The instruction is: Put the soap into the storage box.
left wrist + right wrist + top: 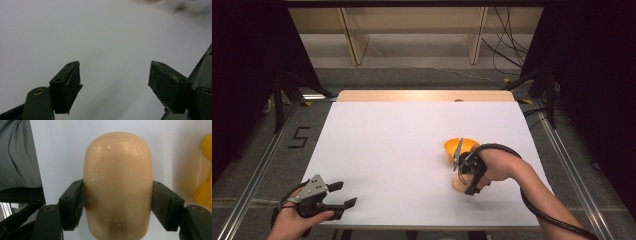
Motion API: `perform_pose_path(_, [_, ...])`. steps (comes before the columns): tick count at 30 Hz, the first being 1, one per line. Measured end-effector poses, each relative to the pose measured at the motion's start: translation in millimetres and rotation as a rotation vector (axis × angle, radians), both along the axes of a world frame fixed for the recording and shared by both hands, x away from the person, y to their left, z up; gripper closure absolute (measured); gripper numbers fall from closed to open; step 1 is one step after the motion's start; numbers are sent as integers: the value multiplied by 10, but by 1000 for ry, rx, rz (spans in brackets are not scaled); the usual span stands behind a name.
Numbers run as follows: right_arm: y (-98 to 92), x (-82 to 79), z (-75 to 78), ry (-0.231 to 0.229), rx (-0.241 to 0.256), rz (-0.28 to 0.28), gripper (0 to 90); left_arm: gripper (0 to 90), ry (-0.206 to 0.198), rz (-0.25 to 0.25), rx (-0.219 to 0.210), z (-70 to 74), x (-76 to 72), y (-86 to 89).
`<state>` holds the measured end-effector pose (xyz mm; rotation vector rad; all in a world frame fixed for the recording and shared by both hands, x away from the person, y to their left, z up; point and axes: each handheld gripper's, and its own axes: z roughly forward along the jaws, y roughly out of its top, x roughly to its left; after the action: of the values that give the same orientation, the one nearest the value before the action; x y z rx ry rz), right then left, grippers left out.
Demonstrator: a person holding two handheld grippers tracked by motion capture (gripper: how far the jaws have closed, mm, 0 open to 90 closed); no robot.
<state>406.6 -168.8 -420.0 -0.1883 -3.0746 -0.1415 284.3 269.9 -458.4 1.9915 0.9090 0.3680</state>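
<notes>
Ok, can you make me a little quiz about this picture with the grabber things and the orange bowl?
1. True or false: the left gripper is holding something.
2. What does the right gripper squeeze between its jaws? A) the orange bowl B) a tan rounded block C) a cable
3. Fill in: everything sits on a ____ table.

Key: 1. False; its jaws stand wide apart over bare table. 2. B; both jaws press its sides, with the bowl just beside it. 3. White.
</notes>
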Motion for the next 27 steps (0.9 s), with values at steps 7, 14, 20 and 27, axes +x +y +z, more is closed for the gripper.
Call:
perform_pose_path(7, [-43,29,18,-2,2,7,337,252,-20,-15,14,3,14,8])
perform_pose_path(14, [-63,20,43,2,-13,-21,336,252,-22,-16,19,5,16,14])
perform_pose_path(20, [-81,21,61,0,-21,-34,336,252,-22,-15,17,6,15,15])
perform_pose_path(27, [-118,89,79,-22,9,22,336,253,-23,-15,18,7,15,15])
